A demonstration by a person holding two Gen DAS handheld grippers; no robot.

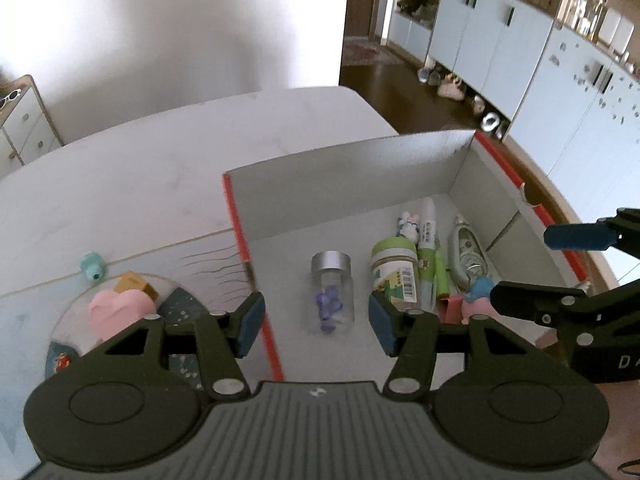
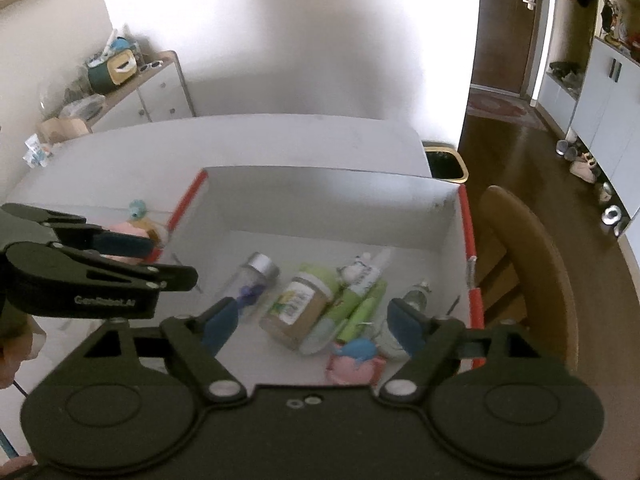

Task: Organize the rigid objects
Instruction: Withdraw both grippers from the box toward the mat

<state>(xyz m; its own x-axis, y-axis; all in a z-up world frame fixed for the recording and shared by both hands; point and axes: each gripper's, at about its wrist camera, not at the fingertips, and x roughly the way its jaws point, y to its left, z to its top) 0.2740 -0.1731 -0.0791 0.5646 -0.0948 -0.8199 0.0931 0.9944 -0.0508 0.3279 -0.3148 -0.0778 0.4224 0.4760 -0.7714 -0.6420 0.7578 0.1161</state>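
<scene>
Table, white top, left side: small teal bottle lying alone; nearer, a pink heart-shaped piece with a yellow-brown block touching its far edge, both on a patterned round mat.

Left gripper: blue-padded fingers spread wide, nothing between them, hovering over the left wall of the box.

Box: open cardboard, white inside, red-orange rim. On its floor, left to right: clear glass vial with silver cap, lying down, purple bits inside; jar with green lid, on its side, white label with barcode, text too small to read; green-and-white tube with a small rabbit figure at its far end; pale oval gadget against the right side; blue-and-pink toy at the near right.

Right gripper: fingers wide apart, empty, above the jar and tubes. White lettering on the left gripper's body, seen from the right wrist view, reads roughly "GenRobot.AI".

Wooden chair just beside the box's right wall.
</scene>
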